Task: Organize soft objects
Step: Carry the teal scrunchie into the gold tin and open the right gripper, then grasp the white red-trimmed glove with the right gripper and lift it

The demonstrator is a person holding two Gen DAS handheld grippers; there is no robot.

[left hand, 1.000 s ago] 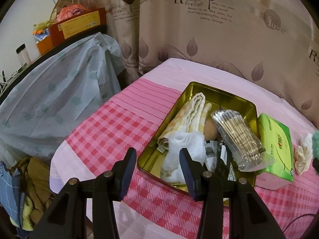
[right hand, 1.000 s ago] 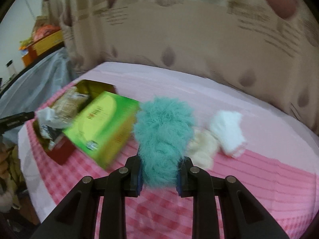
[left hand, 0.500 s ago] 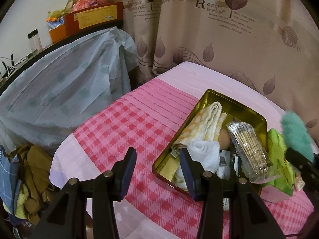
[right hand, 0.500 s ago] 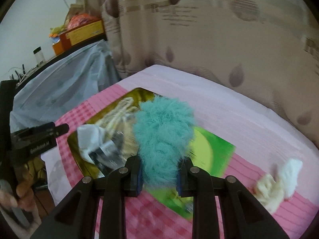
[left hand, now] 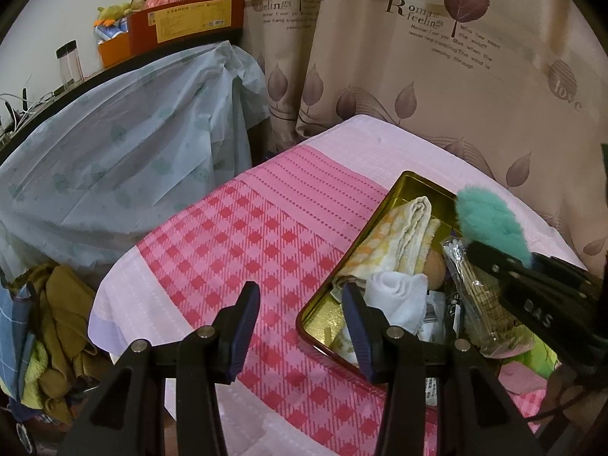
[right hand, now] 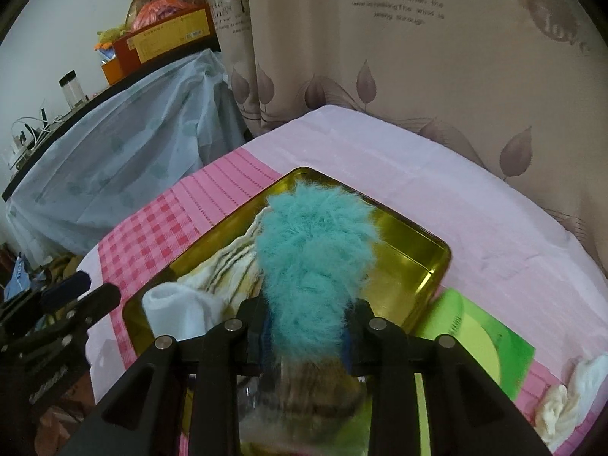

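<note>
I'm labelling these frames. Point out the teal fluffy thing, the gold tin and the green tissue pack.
teal fluffy thing (right hand: 315,262): right wrist view, middle of its fur.
gold tin (right hand: 429,266): right wrist view, inner right wall.
green tissue pack (right hand: 482,338): right wrist view, top face.

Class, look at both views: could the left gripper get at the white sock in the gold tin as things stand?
Probably yes. The left gripper is open and empty, and the white sock lies uncovered at the gold tin's near end, just beyond its fingertips.
</note>
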